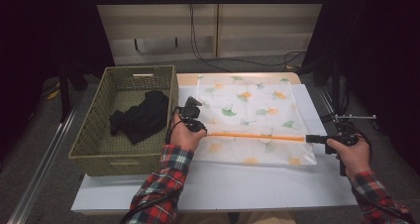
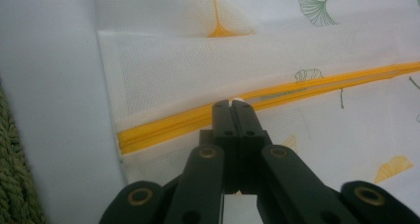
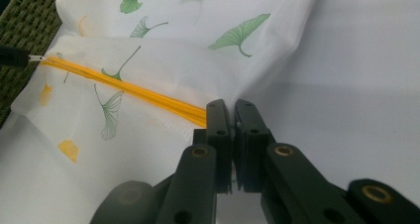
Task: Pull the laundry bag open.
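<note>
left gripper (image 2: 232, 104) pinches zipper pull, apparently | right gripper (image 3: 232, 105) clamps mesh bag (image 1: 247, 105)

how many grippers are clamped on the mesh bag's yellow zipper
2: the left gripper is shut at the zipper on the bag's basket-side end, the right gripper at its opposite end.

We see a white rectangular table (image 1: 223, 189) bearing a green woven basket (image 1: 94, 135) beside a leaf-printed white mesh bag (image 1: 252, 110).

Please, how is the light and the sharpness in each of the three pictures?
High view: dim, dark at both sides, mesh laundry bag brightest, fairly sharp. Left gripper view: yellow zipper sharp, the black jaws below soft. Right gripper view: even light, leaf print clear, nearest jaw parts blurred.
</note>
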Demonstrator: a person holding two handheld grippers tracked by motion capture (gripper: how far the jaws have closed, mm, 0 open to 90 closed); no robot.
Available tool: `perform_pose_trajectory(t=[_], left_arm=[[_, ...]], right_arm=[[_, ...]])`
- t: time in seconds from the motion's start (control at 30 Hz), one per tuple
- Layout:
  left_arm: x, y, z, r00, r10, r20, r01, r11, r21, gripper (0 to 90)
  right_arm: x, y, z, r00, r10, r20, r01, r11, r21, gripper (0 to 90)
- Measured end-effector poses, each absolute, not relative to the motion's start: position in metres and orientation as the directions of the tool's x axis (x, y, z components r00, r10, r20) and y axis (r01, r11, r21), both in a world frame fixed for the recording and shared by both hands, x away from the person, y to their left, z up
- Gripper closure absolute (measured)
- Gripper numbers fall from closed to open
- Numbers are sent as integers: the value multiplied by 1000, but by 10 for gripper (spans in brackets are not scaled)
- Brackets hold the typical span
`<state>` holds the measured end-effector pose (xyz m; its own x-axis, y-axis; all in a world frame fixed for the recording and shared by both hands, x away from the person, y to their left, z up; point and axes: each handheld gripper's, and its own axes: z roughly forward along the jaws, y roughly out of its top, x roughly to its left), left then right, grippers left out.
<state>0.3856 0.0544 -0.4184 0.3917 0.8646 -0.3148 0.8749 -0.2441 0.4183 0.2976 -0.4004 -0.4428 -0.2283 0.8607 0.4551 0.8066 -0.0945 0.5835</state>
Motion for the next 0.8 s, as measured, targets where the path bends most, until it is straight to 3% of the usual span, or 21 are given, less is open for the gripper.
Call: perform_pose_trajectory(t=[0.8], left_arm=[[387,66,-405,387,869,-309,872,-237,428,900]], right_arm=[[297,-402,-441,-222,860,459,805,-103,584,868]])
